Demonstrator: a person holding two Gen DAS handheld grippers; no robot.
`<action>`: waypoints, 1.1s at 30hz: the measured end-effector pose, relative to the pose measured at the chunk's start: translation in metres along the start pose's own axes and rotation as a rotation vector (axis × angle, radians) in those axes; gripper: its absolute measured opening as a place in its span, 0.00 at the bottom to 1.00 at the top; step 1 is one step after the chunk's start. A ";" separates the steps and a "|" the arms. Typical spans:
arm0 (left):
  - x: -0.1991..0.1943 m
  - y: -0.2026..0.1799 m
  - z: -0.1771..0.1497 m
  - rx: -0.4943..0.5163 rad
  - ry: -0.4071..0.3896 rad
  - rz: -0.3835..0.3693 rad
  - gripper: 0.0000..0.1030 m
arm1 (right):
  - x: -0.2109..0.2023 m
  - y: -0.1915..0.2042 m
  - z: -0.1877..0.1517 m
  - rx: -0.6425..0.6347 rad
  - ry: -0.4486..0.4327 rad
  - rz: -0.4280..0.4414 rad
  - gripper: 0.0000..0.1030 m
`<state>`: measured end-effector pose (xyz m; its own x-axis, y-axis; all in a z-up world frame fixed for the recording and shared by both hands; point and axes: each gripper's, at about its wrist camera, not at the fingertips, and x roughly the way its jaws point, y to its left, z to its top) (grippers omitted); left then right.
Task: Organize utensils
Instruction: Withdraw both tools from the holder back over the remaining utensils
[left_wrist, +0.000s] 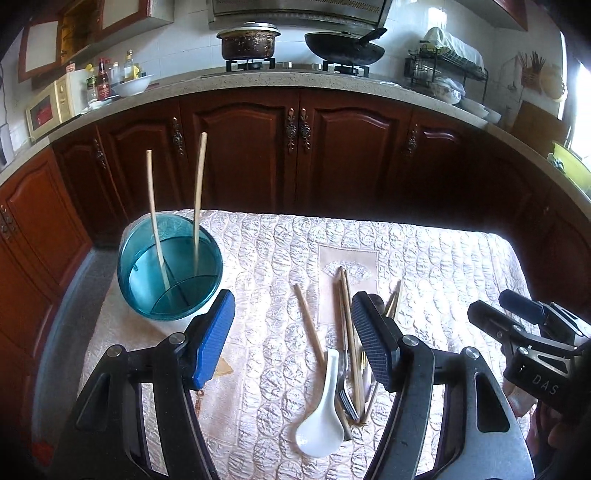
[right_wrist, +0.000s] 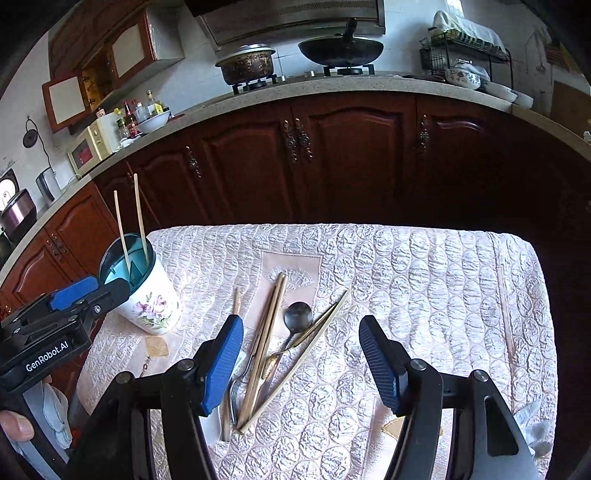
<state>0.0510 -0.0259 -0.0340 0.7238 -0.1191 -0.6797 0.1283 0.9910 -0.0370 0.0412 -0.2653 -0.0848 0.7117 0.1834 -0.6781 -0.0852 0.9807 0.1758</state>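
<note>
A big table (right_wrist: 424, 280) with a shiny, bumpy cloth fills most of both views. It stands in front of dark wood cupboards (left_wrist: 243, 155), with a stove and pots far behind.

Near the table's left corner stands a tall holder (right_wrist: 147, 295), white with flowers outside and blue inside. Dividers split its inside into parts. Two chopsticks (left_wrist: 197, 206) already stand in it, leaning on the rim, so this looks like the place where the utensils go.

In the middle of the table lies the pile of utensils (right_wrist: 273, 343) that are not sorted yet. It has more chopsticks, a dark metal spoon (right_wrist: 298, 316), a fork and a white soup spoon (left_wrist: 321, 417). They cross over each other, so picking one out alone may be tricky.

The left gripper (left_wrist: 291, 339) hangs above the pile. Its fingers are wide apart and hold nothing. The right gripper (right_wrist: 301, 365) is over the pile too, fingers apart and empty. Both seem ready to pick something.

The gripper fingers cover part of the pile, so I cannot count the pieces. The white spoon is mostly hidden in the right view. Only a thumb and a sleeve of the person show.
</note>
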 end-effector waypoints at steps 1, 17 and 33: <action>-0.001 -0.001 -0.001 0.004 -0.007 0.003 0.64 | 0.000 -0.001 0.000 0.002 -0.002 -0.001 0.61; 0.008 -0.008 -0.001 0.026 0.020 -0.019 0.64 | 0.006 -0.004 -0.001 0.017 0.008 -0.009 0.61; 0.027 -0.004 -0.009 0.002 0.095 -0.052 0.64 | 0.015 -0.010 -0.004 0.035 0.028 -0.025 0.62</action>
<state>0.0638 -0.0329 -0.0585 0.6488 -0.1639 -0.7431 0.1652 0.9836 -0.0727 0.0501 -0.2724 -0.1001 0.6935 0.1609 -0.7022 -0.0429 0.9822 0.1828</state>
